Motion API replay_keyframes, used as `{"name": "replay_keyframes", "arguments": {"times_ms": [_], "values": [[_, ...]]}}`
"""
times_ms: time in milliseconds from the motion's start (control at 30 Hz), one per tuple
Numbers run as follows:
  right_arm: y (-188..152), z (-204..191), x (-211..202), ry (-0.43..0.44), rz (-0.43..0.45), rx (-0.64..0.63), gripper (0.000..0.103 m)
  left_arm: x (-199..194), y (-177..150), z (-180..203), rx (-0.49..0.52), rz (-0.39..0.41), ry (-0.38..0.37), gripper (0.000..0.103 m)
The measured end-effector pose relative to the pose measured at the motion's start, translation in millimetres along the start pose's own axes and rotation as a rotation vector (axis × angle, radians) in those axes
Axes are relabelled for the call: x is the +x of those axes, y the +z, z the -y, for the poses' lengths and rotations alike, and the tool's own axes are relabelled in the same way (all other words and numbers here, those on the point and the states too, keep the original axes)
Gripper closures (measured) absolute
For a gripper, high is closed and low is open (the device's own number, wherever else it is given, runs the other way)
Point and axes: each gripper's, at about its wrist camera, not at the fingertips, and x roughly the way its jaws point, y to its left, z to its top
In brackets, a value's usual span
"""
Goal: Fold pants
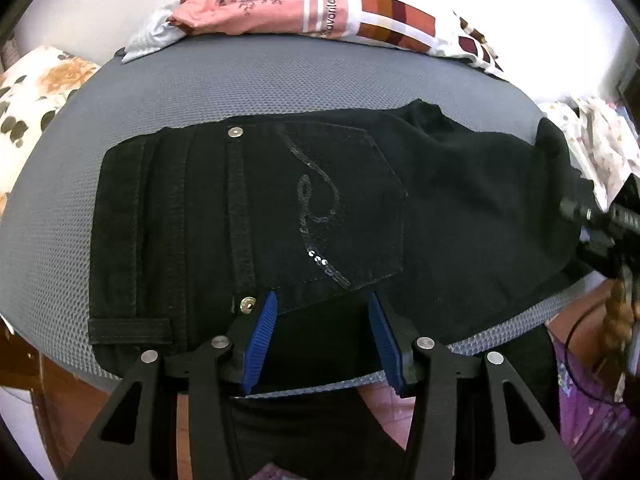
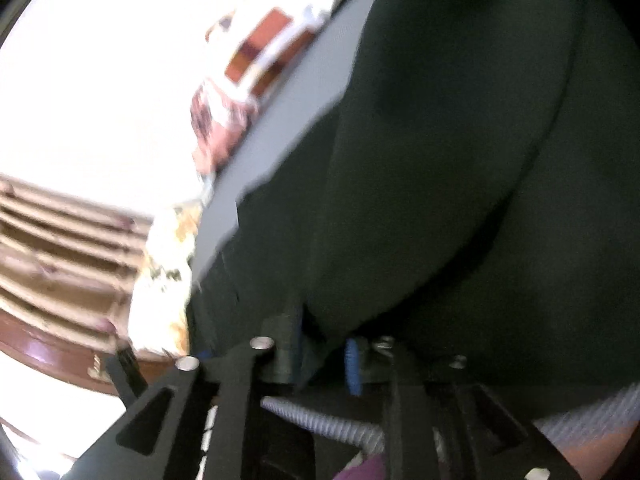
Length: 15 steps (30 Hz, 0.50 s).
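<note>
Black jeans (image 1: 280, 216) lie folded on a grey mesh pad (image 1: 240, 76), waistband to the left, with a sequined back pocket (image 1: 340, 208) facing up. My left gripper (image 1: 324, 338) is open just above their near edge. Its blue pads (image 1: 262, 340) stand wide apart and do not press on the cloth. In the blurred right wrist view the dark pants (image 2: 440, 160) fill the frame. My right gripper (image 2: 324, 354) sits at their edge, with a gap between its blue pad (image 2: 353, 364) and the other finger. A fold of cloth lies in that gap, apparently loose.
Folded pink and checked clothes (image 1: 320, 4) lie at the far edge of the pad. A floral cloth (image 1: 36, 96) is at the left and patterned fabric (image 1: 600, 140) at the right. A black device with a cable (image 1: 608, 224) reaches in from the right.
</note>
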Motion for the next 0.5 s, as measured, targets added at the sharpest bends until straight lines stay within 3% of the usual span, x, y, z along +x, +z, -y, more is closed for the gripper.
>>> {"name": "replay_keyframes", "arguments": {"times_ms": [167,300,367,400,433,500], "values": [[58,43,-27,0.072,0.155,0.108,0.072,2,-3,4,0.003,0.015,0.002,0.054],[106,82,-56,0.077,0.298,0.207,0.072,7,0,3,0.001,0.025,-0.004,0.054],[126,100,-69,0.043,0.339,0.258,0.080,7,1,2,-0.010,0.028,-0.011,0.054],[133,106,-72,0.037,0.343,0.275,0.092,7,1,2,-0.011,0.028,-0.011,0.054],[138,111,-76,0.014,0.345,0.288,0.097,7,1,2,-0.008,0.027,-0.008,0.054],[139,110,-83,-0.021,0.355,0.282,0.098,7,1,4,0.000,0.028,0.001,0.054]]}}
